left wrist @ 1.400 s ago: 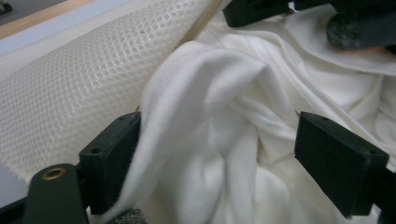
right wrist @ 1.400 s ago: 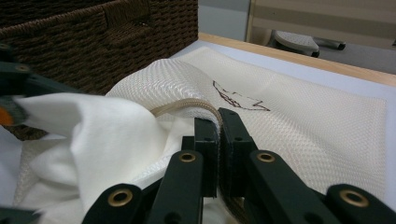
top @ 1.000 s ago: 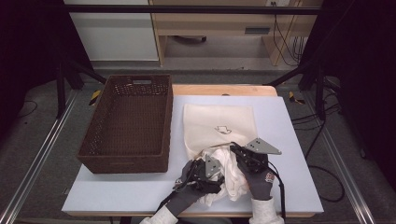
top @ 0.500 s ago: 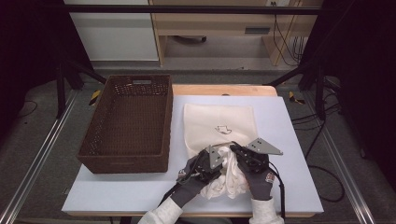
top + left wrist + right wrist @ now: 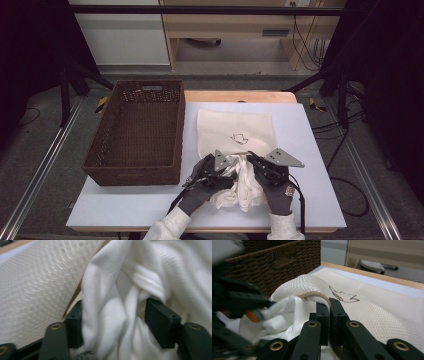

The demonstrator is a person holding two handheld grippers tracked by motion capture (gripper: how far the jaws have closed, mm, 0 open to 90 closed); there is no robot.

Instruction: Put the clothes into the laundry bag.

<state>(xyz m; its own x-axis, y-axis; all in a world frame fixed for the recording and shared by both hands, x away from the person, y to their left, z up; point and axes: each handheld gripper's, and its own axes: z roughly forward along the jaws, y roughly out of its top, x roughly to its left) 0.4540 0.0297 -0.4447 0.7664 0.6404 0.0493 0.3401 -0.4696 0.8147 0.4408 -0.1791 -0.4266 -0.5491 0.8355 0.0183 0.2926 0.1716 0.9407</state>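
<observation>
The table [image 5: 125, 210] fills the middle of the high view, with the brown basket [image 5: 137, 132] at centre left. Right of it lies the mesh bag [image 5: 235, 130], bearing a small dark outline drawing and no readable writing. At lower centre, white cloth [image 5: 240, 187] bunches at the bag's near edge. The right gripper [image 5: 328, 315] is clamped on the bag's zipper edge. The left gripper [image 5: 113, 315] has just been opening, cloth between its jaws.

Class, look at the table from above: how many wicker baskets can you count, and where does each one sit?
1. The brown wicker basket sits on the left part of the table, beside the cream mesh bag. Nothing suggests a hidden second one.
</observation>
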